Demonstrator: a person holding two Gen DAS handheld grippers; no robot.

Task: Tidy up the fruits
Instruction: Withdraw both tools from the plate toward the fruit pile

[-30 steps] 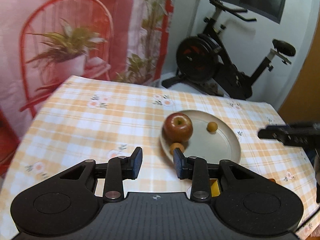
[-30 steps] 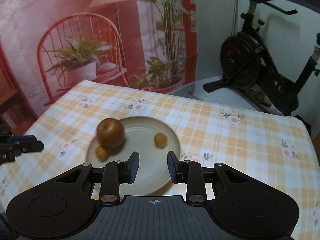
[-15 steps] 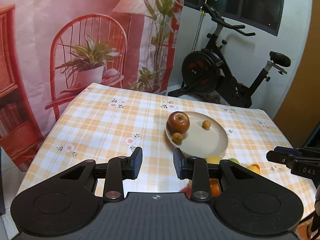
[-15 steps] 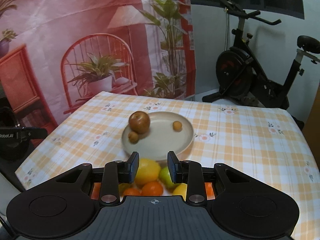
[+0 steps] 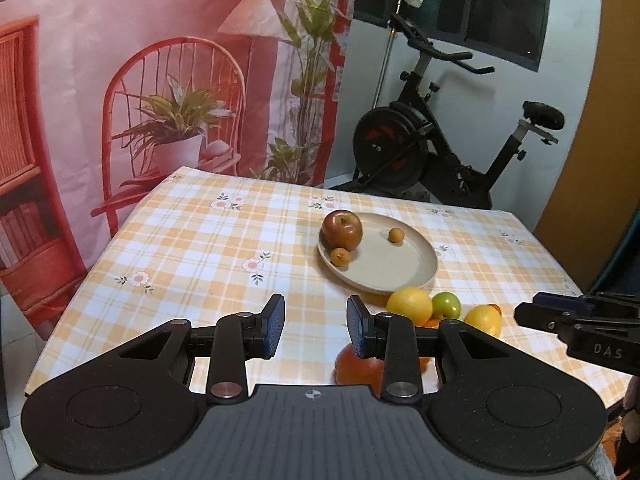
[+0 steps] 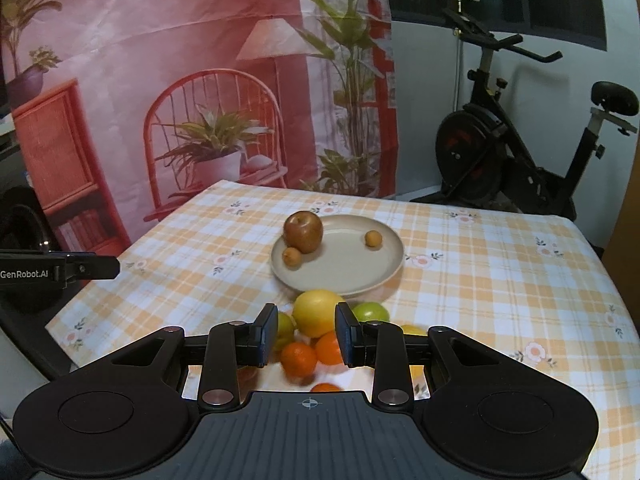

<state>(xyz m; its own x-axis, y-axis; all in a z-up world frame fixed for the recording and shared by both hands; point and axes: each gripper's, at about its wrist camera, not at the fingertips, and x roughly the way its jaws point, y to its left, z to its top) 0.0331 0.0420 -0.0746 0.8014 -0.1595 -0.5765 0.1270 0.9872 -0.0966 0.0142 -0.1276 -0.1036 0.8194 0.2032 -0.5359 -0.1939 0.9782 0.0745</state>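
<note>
Both tools [image 5: 315, 330] [image 6: 306, 334] agape, empty; fruit pile [image 6: 316, 320] btwn them & plate [image 6: 384, 276].

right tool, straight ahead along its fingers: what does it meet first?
Likely the big yellow citrus, framed between the open right tool fingers at the near side of the fruit pile. The oranges sit lower and nearer, so depth is uncertain. The plate lies beyond.

White letters "DAS" are showing on the black body of the right gripper [image 5: 576, 320], which is entering at the right edge of the left wrist view; "GenRobot.AI" is reading in white on the black side of the left gripper [image 6: 60, 268], which is reaching in at the left edge of the right wrist view; no other text is proving legible.
</note>
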